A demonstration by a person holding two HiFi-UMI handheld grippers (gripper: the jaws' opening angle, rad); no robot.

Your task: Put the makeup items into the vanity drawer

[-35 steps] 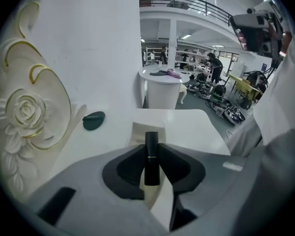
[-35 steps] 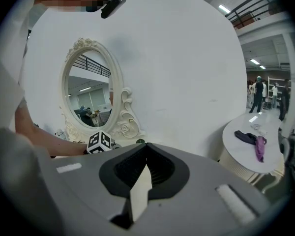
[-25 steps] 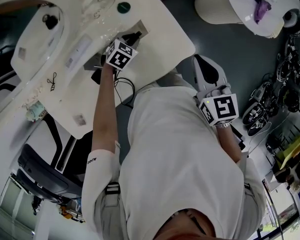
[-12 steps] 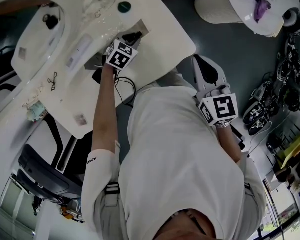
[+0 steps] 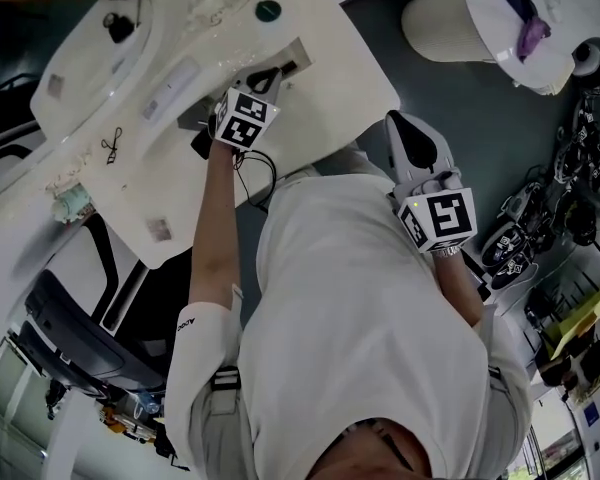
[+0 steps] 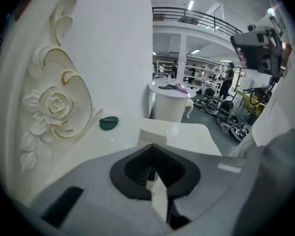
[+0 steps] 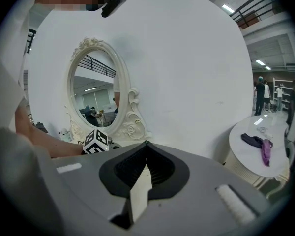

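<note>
My left gripper (image 5: 264,76) over vanity tabletop (image 5: 325,83) — jaws just closed together, nothing between. My right gripper (image 5: 408,133) — clenched too, empty.

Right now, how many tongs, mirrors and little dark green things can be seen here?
Tongs: 2, the left tongs and the right tongs
Oval mirror: 1
Dark green item: 1
Total: 4

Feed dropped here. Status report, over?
Left gripper just closed, empty, above the vanity. Right gripper shut, empty. Green compact on vanity top. No obstruction seen.
</note>
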